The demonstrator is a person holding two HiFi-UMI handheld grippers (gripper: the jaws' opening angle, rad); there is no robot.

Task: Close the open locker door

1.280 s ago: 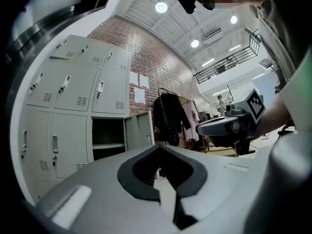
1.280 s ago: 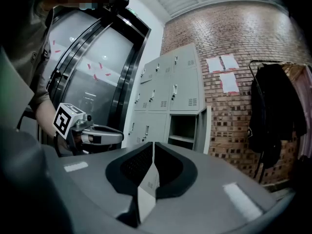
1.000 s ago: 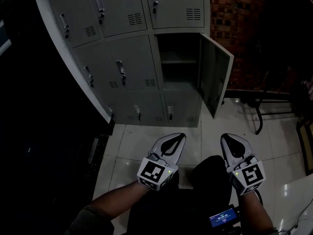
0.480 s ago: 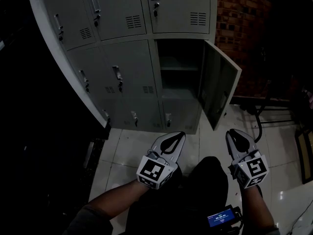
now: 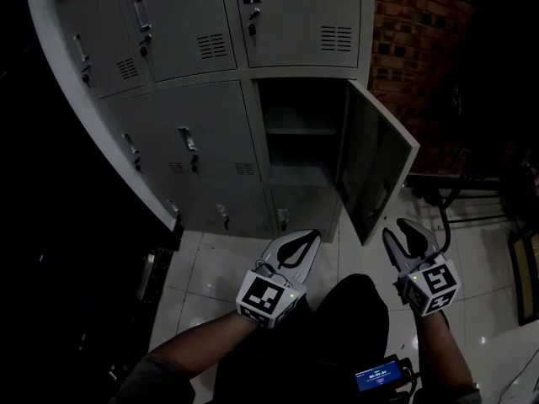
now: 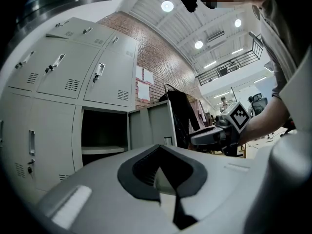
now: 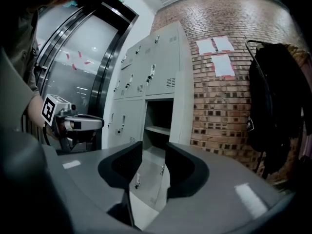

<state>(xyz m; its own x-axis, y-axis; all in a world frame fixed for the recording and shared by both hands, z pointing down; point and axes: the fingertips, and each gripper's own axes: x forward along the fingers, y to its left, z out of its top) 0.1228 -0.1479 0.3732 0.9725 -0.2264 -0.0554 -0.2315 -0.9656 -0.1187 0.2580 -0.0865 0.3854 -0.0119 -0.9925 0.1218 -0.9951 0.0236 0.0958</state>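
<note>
1. A bank of grey metal lockers [image 5: 168, 66] is seen from steeply above at the left, with its other doors shut
2. The left gripper [image 5: 312, 236] is held low over the pale tiled floor [image 5: 210, 268] on an outstretched forearm and is pointed at the lockers. Its jaws are pressed together with nothing held, and a black-and-white square marker is carried on its cube [image 5: 269, 298]
3. The open compartment [image 5: 299, 133] is found in the middle row at the bank's right end, with one shelf inside
4. The open locker door [image 5: 376, 167] is swung out to the right of that compartment, touched by neither gripper
5. A small lit screen [image 5: 383, 375] is seen at the bottom edge, and its text is too small to be read
6. The right gripper [image 5: 413, 228] is held near the door's lower corner, apart from it. Its jaws are opening, a gap is shown between them and nothing is gripped. A similar marker is borne on its cube [image 5: 434, 286]
7. White paper sheets [image 7: 217, 52] are fixed to the brick wall [image 5: 413, 49] at the right, and their print cannot be read
</note>
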